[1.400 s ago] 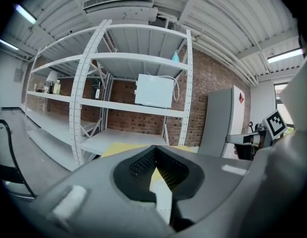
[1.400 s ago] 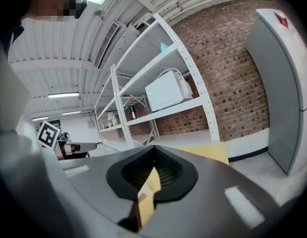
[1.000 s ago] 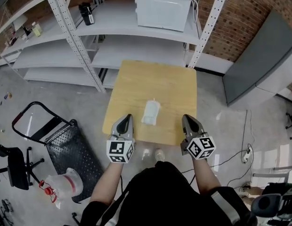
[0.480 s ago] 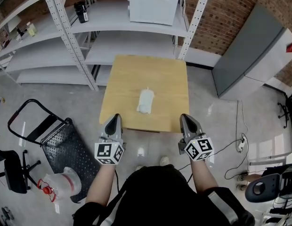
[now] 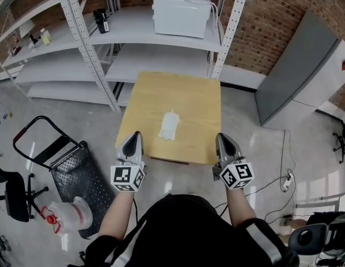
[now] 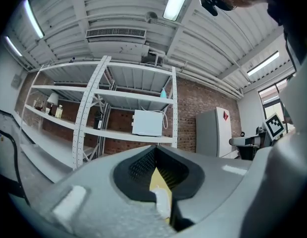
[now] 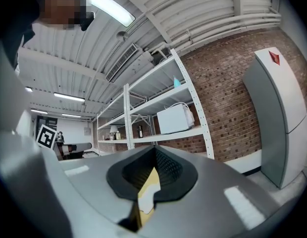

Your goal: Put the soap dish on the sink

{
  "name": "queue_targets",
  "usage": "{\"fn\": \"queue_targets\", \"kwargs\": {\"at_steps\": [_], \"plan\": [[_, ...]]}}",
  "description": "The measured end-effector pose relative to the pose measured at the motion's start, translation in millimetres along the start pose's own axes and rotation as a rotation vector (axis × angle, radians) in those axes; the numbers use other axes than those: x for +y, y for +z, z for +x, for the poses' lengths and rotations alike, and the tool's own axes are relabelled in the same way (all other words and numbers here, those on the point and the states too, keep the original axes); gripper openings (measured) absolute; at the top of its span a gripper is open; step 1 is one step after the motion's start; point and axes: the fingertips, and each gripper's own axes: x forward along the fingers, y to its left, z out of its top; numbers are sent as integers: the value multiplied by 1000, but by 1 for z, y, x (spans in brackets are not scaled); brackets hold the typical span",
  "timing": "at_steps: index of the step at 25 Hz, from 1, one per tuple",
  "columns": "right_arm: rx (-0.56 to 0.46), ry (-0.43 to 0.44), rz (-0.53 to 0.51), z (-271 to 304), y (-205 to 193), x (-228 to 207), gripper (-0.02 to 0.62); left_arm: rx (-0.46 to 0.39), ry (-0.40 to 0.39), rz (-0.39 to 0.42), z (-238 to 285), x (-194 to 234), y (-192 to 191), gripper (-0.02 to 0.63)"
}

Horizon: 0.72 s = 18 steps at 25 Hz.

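**A:** Where's the soap dish?

**B:** The white soap dish (image 5: 168, 125) lies on the wooden table (image 5: 189, 93). It sits a little left of the middle, toward the near edge, and nothing touches it.

**A:** And the two grippers?

**B:** Both are held level at the table's near edge. The left gripper (image 5: 134, 134) is by the near left corner and the right gripper (image 5: 222, 137) by the near right corner. The dish lies between them and farther in, apart from both.

**A:** Are they holding anything?

**B:** No. In the left gripper view the jaws are pressed together with nothing clamped. Only a narrow slot below the tips shows a strip of tabletop and something white on it. The right gripper view shows the same: jaws together, empty, with tabletop and a white patch in the slot.

**A:** What's around the table?

**B:** Beyond its far edge, white metal shelving (image 5: 94, 54) stands against a brick wall (image 5: 272, 15). A white microwave (image 5: 181, 11) sits on one shelf, with a dark flask (image 5: 100, 19) to its left. A grey refrigerator (image 5: 306, 77) stands to the right. On the floor at the left are a black hand trolley (image 5: 78, 174), a clear plastic bag (image 5: 72, 214) at its near end, and a black office chair (image 5: 16, 196).
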Motion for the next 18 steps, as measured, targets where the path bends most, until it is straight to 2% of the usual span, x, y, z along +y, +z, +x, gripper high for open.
{"fn": "queue_targets", "kwargs": {"at_steps": [5,12,18], "plan": [[4,27,0,5,2,-4,3,-8,18,-15,5,-8,5,0],[15,11,1,-2,0,-17,3,31,4,-11,13,-22,-7,0],[15,6,9,-2,2,-22,3,30,-15,-10,21,-26,-5,0]]}}
